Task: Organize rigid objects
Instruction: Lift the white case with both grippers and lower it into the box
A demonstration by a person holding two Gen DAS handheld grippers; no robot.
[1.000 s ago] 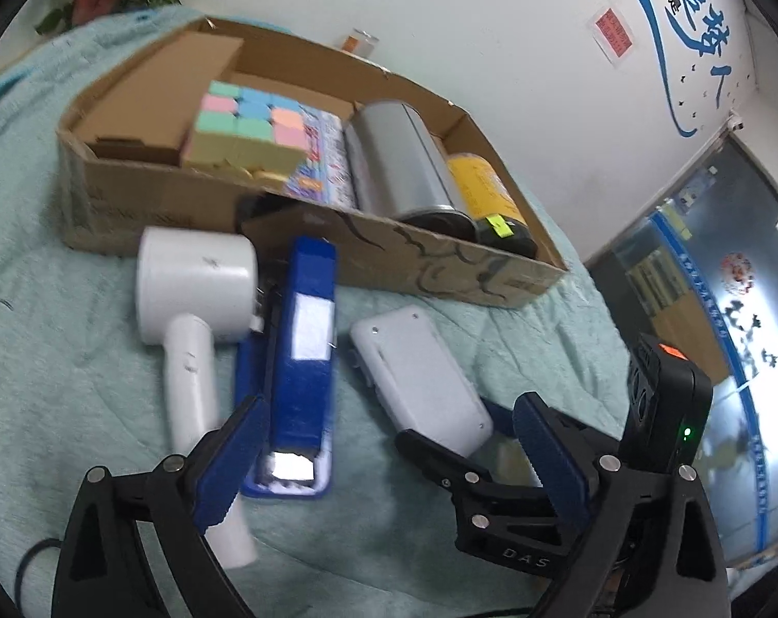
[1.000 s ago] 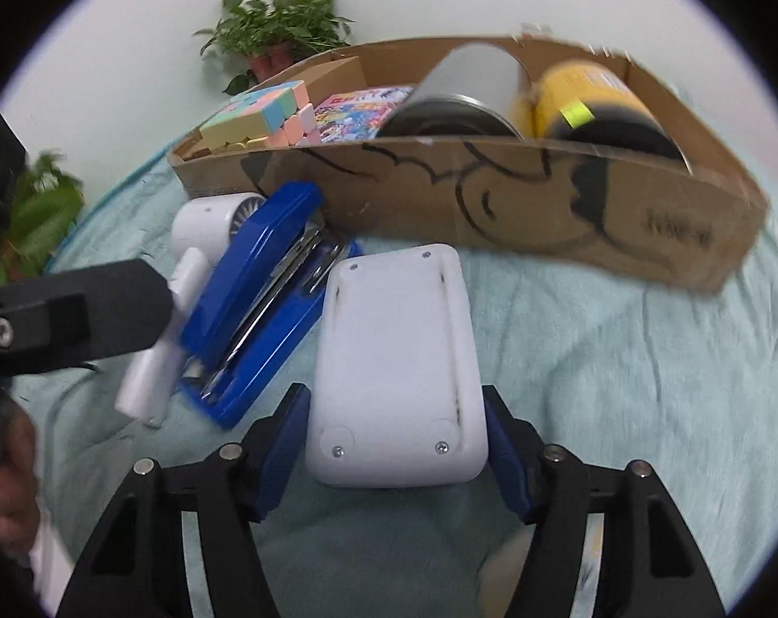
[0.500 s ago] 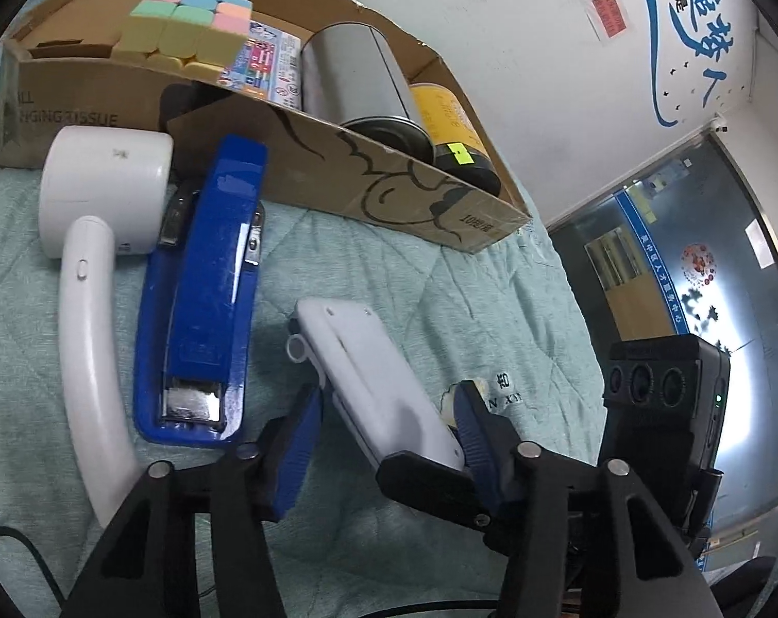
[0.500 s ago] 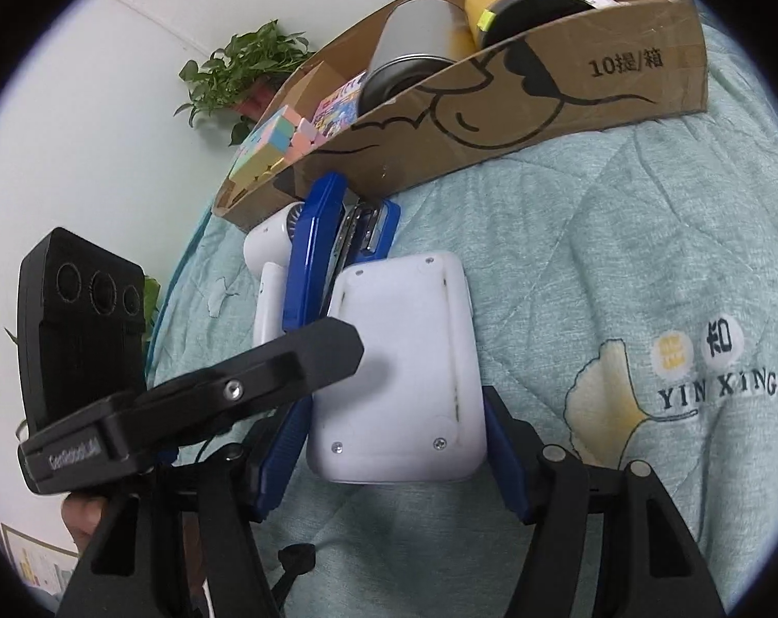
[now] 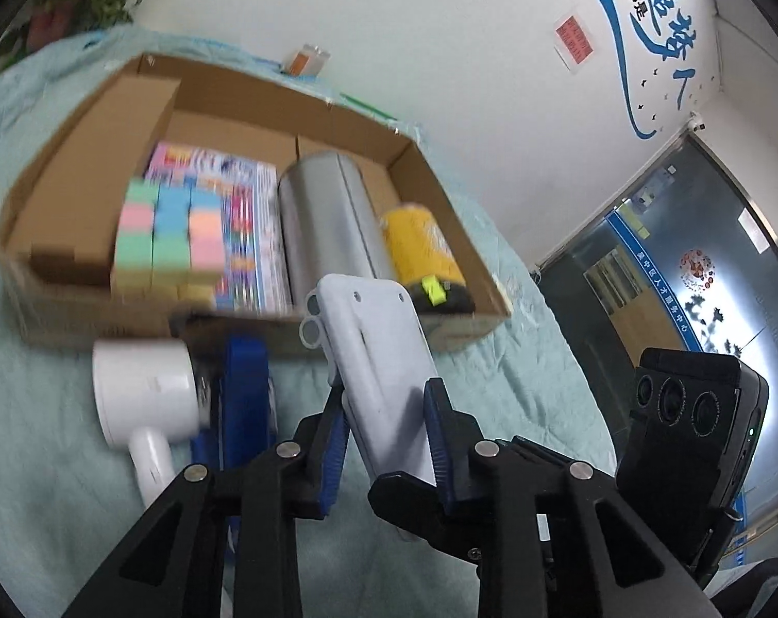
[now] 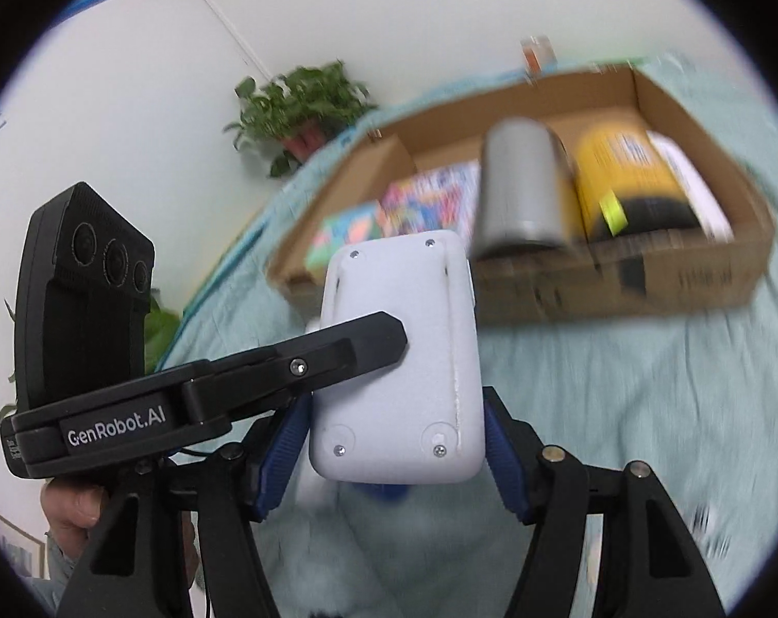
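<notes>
Left wrist alone shows stapler (image 5: 244,401) beside dryer (image 5: 144,401).

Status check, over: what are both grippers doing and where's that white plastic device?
Left gripper and right gripper both clamped on the white rounded plastic device. Device off the green quilt. Ahead, cardboard box, already crowded.
</notes>
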